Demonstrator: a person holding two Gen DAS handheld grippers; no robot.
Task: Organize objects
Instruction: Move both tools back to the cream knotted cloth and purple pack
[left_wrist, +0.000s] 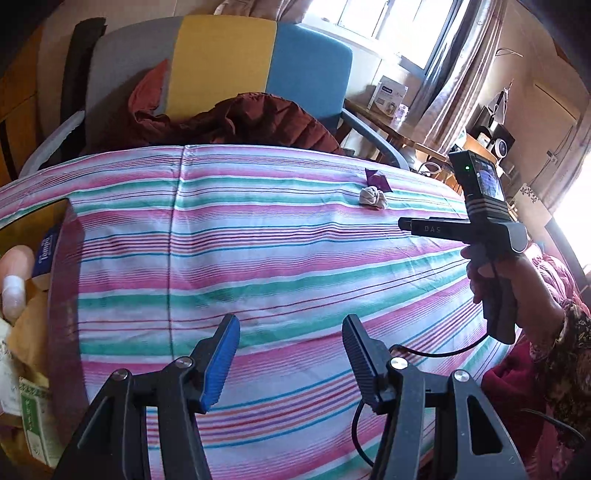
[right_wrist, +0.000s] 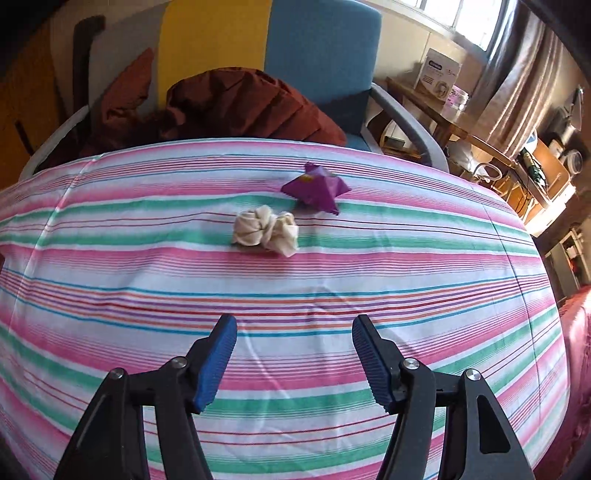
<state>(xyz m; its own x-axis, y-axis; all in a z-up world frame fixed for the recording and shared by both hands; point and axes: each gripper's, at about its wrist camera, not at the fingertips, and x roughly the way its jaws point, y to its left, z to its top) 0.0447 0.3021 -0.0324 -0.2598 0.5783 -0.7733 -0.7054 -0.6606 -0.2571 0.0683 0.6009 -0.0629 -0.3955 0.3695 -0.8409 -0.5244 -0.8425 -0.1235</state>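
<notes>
Fingers (right_wrist: 216, 360) of right gripper (right_wrist: 293, 360) apart, empty; left gripper (left_wrist: 290, 363) likewise; rag (right_wrist: 266, 230) at 12 o'clock looks soft, light; best pinched mid-bundle; wrapper (right_wrist: 316, 190) beyond looks crinkly.

You have two small things lying on the striped cloth toward its far edge. The cream scrunchie (right_wrist: 266, 230) is bunched into two soft, wrinkled lobes and rests flat on a green stripe. Just beyond it and slightly to its right sits the purple wrapper (right_wrist: 316, 188), crumpled and peaked, one serrated edge showing. They lie nearly touching each other.
</notes>
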